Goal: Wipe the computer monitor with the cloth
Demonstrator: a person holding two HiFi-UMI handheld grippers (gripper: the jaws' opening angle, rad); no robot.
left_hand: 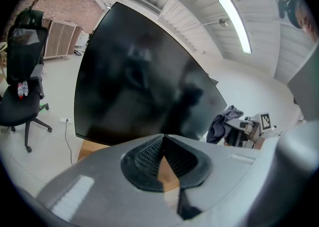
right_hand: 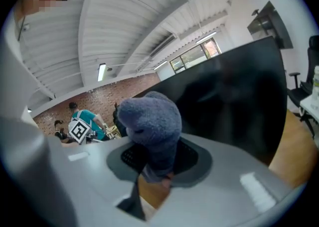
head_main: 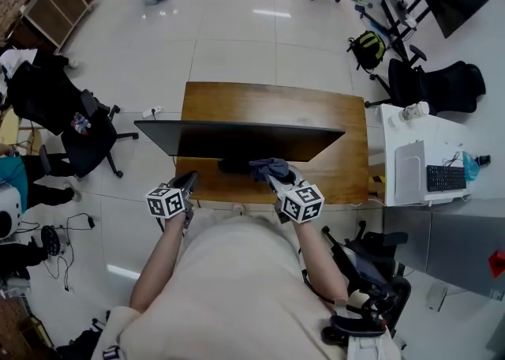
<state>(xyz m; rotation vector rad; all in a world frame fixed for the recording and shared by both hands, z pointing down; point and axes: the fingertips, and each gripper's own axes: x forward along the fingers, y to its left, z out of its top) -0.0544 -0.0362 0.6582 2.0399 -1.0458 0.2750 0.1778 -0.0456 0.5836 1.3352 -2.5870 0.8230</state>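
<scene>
The monitor stands on the wooden tabletop, toward its front edge, with the screen facing the person. The right gripper has its jaws pinching a blue-grey cloth, which bunches up past the jaw tips in a fat wad. It's held at the lower part of the screen, a bit right of the middle, just beside the stand. From the head view the cloth looks like it's against the screen, but honestly I can't tell if it really touches.

The left gripper hangs near the tabletop's front edge on the left side, close to the monitor's lower edge, aimed at the dark screen. Its jaws are pressed together at the tips with nothing between them. The two grippers are apart, one on each side of the stand.

The screen is black, with only dim reflections on it. A black office chair sits on the floor off the tabletop's left edge.
</scene>
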